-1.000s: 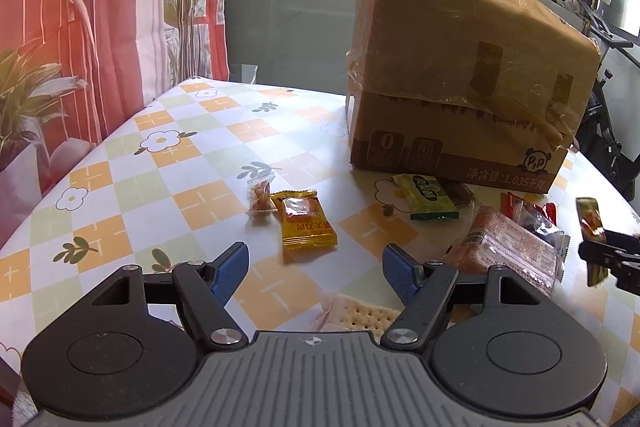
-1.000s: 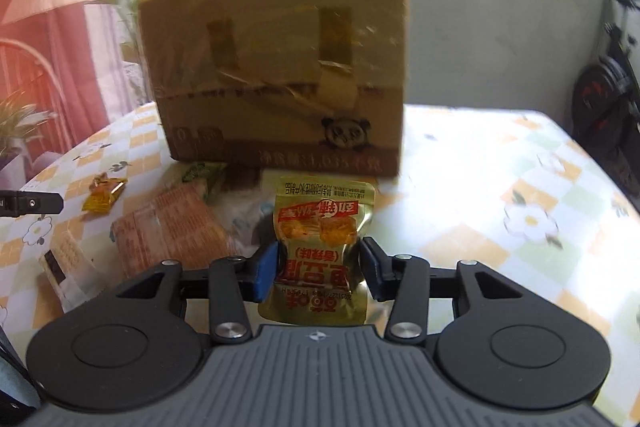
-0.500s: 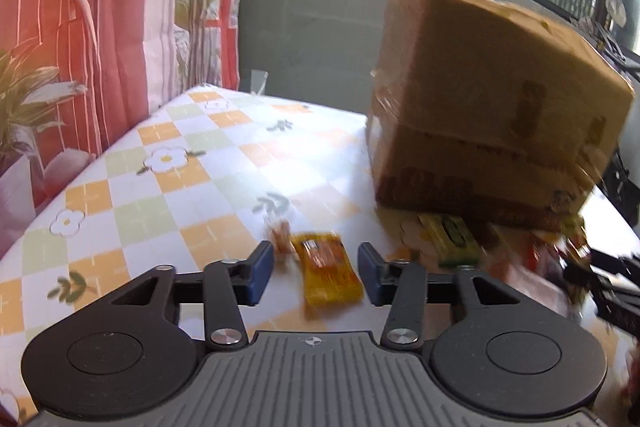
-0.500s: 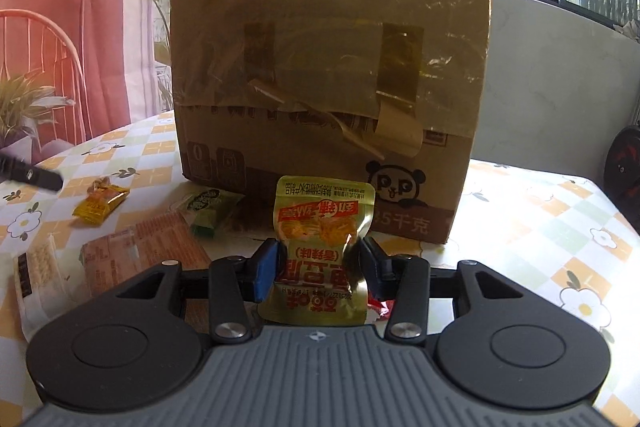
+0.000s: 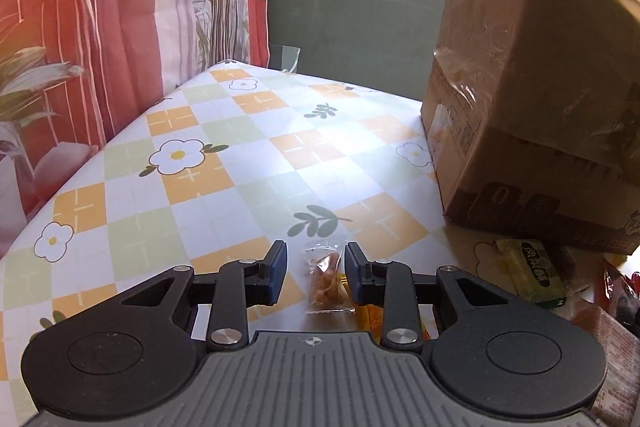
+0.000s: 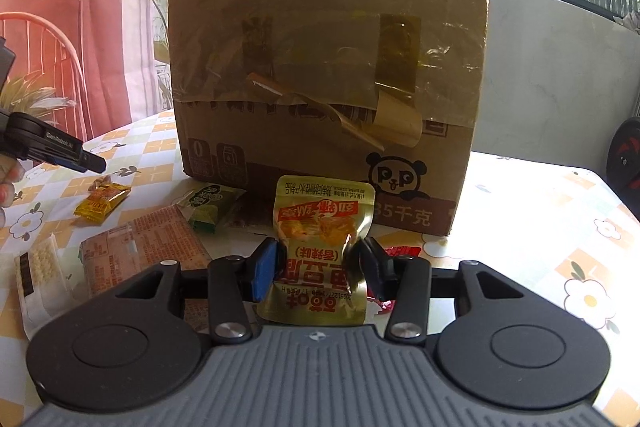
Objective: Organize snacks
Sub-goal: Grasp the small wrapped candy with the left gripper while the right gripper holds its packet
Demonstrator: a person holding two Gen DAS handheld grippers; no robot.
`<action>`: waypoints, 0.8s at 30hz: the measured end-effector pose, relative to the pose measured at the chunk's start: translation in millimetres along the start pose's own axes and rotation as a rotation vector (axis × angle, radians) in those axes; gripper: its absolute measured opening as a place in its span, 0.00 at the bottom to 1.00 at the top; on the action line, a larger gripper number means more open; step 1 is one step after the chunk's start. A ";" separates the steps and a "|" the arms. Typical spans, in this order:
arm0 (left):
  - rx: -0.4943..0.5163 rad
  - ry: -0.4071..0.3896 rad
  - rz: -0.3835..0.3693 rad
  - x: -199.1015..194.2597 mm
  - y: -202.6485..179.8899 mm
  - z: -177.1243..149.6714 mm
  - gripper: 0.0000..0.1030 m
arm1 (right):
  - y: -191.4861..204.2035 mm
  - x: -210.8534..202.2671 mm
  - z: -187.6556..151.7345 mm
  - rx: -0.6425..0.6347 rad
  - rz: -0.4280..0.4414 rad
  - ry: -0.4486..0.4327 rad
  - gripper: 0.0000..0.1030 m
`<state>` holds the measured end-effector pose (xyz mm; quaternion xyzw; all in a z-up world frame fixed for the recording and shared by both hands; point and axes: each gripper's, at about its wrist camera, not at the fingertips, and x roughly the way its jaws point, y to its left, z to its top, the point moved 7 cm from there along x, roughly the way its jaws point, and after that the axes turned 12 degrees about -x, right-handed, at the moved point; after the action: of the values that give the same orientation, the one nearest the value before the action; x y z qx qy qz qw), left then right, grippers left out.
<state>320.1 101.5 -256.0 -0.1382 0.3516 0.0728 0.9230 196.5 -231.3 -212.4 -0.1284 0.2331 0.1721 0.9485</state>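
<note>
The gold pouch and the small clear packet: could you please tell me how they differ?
The gold pouch is opaque foil with red print; the clear packet shows brown pieces inside. The pouch is bigger and stands upright, clamped in the right hand-held gripper; the packet lies on the tablecloth between the closing left hand-held gripper jaws, not yet pressed. Both are sealed snacks.

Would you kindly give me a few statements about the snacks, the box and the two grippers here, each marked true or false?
1. The right gripper holds a gold foil snack pouch with red print. True.
2. The large brown cardboard box with a panda logo lies flattened on the table. False: it stands upright, taped, on the flower-patterned checked tablecloth.
3. A small clear packet of brown snack lies between the left gripper jaws. True; the jaws are closing and do not press it yet.
4. The green snack packet sits on top of the box. False: it lies on the table at the box's foot.
</note>
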 end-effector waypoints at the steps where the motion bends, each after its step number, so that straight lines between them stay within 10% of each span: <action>1: 0.005 0.004 -0.001 1.2 -0.6 -1.0 0.33 | 0.3 0.1 -0.2 -0.001 0.000 0.002 0.47; 24: 0.078 -0.052 -0.098 -29.9 -25.9 -9.7 0.17 | 1.2 -1.1 -0.1 -0.005 -0.001 -0.008 0.47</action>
<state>297.8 72.9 -237.7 -0.1173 0.3228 0.0175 0.9390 195.1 -230.6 -212.2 -0.1302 0.2290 0.1726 0.9491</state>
